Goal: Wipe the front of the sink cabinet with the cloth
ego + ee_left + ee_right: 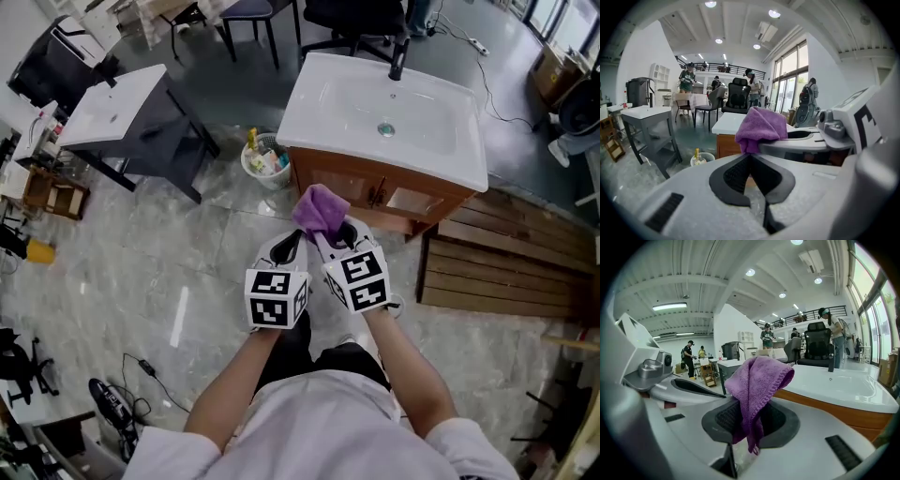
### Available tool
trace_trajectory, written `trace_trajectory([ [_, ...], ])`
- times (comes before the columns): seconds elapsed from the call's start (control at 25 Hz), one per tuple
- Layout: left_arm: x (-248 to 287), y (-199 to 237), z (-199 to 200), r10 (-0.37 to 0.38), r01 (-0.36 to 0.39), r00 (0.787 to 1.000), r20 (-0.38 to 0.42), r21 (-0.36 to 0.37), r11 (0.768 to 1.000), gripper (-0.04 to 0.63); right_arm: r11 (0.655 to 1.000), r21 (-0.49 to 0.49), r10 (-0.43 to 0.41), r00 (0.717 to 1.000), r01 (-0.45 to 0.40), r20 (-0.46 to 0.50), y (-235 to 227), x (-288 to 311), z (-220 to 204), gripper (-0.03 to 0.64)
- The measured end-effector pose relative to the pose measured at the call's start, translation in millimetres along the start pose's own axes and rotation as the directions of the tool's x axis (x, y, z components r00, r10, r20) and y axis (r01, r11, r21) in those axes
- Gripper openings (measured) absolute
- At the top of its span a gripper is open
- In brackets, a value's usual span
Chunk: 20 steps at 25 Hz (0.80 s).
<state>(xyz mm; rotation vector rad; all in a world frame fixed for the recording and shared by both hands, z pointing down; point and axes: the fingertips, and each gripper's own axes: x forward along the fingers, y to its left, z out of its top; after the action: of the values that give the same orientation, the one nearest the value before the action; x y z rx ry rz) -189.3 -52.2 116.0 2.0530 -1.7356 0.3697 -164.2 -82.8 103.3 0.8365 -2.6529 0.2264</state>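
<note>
Right gripper clamped on the purple cloth, which bunches up above the jaws; left gripper jaws together, empty, just beside it; sink cabinet close ahead. Likely best: press a broad fold flat on its front; overlapping strokes, even pressure.

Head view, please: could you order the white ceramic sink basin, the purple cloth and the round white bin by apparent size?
1. White ceramic sink basin, clearly largest.
2-3. Purple cloth and round white bin look alike; the cloth is nearer the camera, so unranked.
</note>
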Motion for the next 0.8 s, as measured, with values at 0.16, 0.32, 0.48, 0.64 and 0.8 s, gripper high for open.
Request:
trace_trajectory([
  [0.16, 38, 35, -13, -0.003, 0.003, 1.0, 0.007, -0.005, 1.0, 0.003, 1.0, -0.01, 0.004, 1.0, -0.004, 0.022, -9, 51, -8, 0.077],
  [0.32, 77, 67, -36, 0.008, -0.008, 1.0, 0.014, -0.017, 1.0, 0.003, 1.0, -0.021, 0.014, 0.999, -0.013, 0.039, -20, 97, -30, 0.075],
  [0.48, 120, 94, -63, 0.028, -0.027, 0.999, 0.028, -0.022, 0.999, 0.003, 0.999, -0.036, 0.015, 0.999, -0.013, 0.044, -37, 138, -65, 0.075],
  [0.64, 158, 122, -89, 0.043, -0.039, 0.997, 0.061, -0.063, 0.997, 0.003, 0.994, -0.104, 0.037, 0.999, -0.033, 0.04, -47, 180, -96, 0.075],
  [0.8, 195, 138, -107, 0.022, -0.015, 0.996, 0.086, -0.074, 0.997, 0.003, 0.986, -0.164, 0.044, 0.997, -0.033, 0.061, -62, 219, -115, 0.075],
])
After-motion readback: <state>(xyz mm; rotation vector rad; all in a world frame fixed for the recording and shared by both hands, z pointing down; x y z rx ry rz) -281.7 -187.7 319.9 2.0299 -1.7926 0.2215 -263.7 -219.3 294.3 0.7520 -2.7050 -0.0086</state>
